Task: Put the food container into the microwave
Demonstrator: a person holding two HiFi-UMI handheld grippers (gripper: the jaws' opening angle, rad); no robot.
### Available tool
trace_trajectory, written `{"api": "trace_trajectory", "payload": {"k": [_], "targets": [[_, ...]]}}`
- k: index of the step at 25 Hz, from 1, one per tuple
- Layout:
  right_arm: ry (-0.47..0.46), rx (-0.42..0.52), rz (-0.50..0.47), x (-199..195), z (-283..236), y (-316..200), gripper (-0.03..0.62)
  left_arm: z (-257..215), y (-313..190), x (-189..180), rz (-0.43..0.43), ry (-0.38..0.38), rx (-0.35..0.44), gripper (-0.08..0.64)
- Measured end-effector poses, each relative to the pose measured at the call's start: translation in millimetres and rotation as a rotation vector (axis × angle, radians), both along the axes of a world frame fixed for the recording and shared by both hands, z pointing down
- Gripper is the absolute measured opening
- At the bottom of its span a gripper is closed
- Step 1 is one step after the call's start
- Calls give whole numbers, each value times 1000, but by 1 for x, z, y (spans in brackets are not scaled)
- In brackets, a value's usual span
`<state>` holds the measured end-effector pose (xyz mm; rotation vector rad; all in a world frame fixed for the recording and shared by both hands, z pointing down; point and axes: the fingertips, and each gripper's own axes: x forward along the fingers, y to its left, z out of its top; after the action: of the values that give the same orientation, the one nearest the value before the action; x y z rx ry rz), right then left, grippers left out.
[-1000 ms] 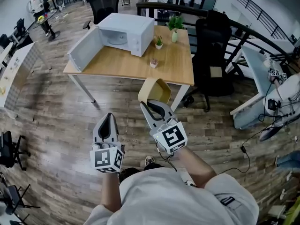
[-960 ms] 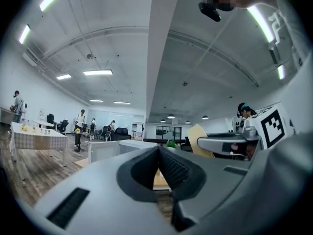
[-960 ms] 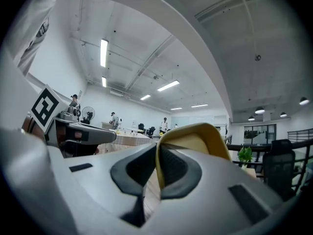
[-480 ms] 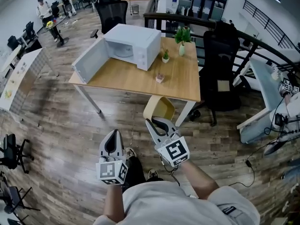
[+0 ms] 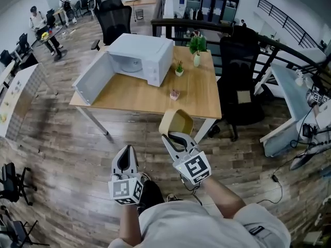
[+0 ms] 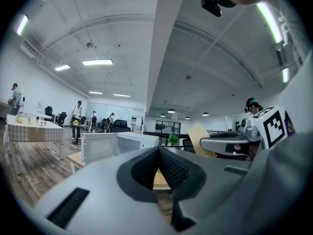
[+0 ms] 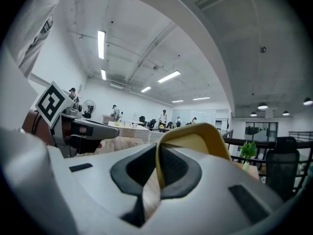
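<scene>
Food container (image 5: pixel 176 122): tan, thin-walled, open tub, held in the air well short of the microwave (image 5: pixel 144 57), out by the near edge of the table (image 5: pixel 155 94) on which the microwave stands. Right gripper (image 5: pixel 172 136): jaws drawn narrow, pinching one side wall of the container between the pads. This wall grip was likely chosen so the tub hangs ahead of the jaws and can enter the cavity first. Left gripper (image 5: pixel 126 152): jaws fully together, nothing between them, carried beside the right one and about as far from the microwave. It is probably idle because no second grip is needed. Microwave door (image 5: pixel 93 79): swung wide open to the left of the microwave, with cavity and turntable exposed, so no opening step appears to be left. Potted plants (image 5: pixel 179 67): grouped to the right of the microwave, clear of the cavity front. Stage, as judged: carrying approach; insertion not yet begun.
</scene>
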<state>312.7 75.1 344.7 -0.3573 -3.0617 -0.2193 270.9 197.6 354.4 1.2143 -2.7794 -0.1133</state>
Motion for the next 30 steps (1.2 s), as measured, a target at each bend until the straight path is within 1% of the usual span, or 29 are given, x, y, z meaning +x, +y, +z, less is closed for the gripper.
{"api": "trace_trajectory", "payload": {"k": [4, 6, 8, 11, 13, 15, 18, 20, 23, 30], "targets": [[25, 29, -3, -37, -2, 5, 21, -2, 2, -45, 6, 3, 13, 12], [25, 18, 2, -59, -2, 7, 21, -4, 2, -67, 18, 2, 19, 12], [19, 17, 4, -84, -5, 10, 21, -7, 0, -93, 34, 3, 28, 12], [28, 47, -11, -120, -10, 18, 21, -13, -3, -134, 64, 4, 37, 12], [39, 59, -25, -135, -7, 25, 21, -16, -3, -152, 96, 7, 41, 12], [62, 80, -32, -149, -2, 30, 21, -13, -4, -169, 126, 23, 48, 12], [106, 120, -31, -173, 5, 30, 21, -12, -12, -198, 161, 59, 86, 12], [138, 141, -31, -187, 11, 36, 21, -11, -8, -212, 171, 64, 92, 12], [154, 149, -35, -206, 17, 50, 21, 0, 9, -230, 169, 72, 68, 12], [174, 144, -54, -233, 30, 62, 21, 31, 25, -247, 169, 126, 51, 12]]}}
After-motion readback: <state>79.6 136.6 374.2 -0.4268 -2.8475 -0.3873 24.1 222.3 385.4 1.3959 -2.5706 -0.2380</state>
